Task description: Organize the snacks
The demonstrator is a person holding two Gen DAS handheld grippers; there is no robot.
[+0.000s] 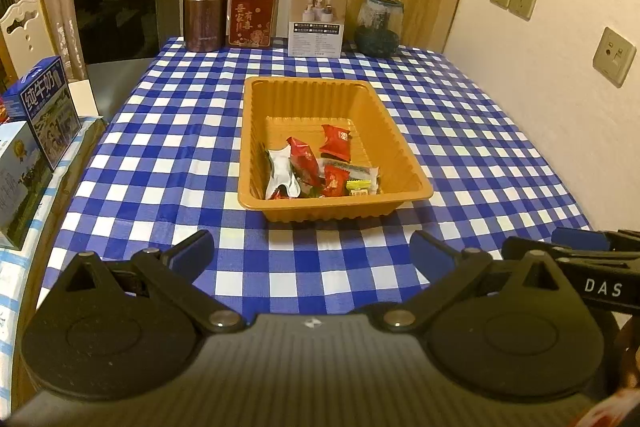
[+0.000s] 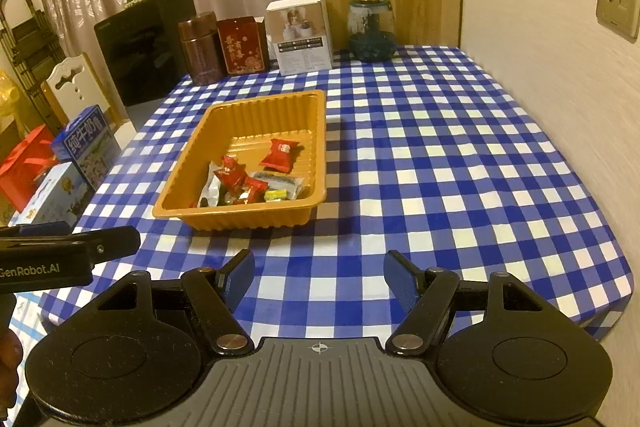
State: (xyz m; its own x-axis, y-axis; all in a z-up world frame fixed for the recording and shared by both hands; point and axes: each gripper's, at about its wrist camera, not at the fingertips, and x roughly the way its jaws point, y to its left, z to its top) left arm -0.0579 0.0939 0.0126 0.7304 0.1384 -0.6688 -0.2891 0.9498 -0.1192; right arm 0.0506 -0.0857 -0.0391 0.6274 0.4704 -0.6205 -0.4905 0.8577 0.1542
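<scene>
Blue-padded and apart with nothing between them, both the left gripper (image 1: 311, 251) and right gripper (image 2: 319, 277) hang short of the tray (image 1: 404, 151), whose snacks (image 1: 320, 167) look light, crinkly, slippery, best pinched across a wrapper's middle.

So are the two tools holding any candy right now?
No. The left tool and the right tool are both open with nothing between them. The snacks lie in the orange tray.

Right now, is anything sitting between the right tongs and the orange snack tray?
Nothing visible. Only bare checked tablecloth lies between the open right tongs and the orange tray. The left tongs stand off to the side, apart from that path.
</scene>
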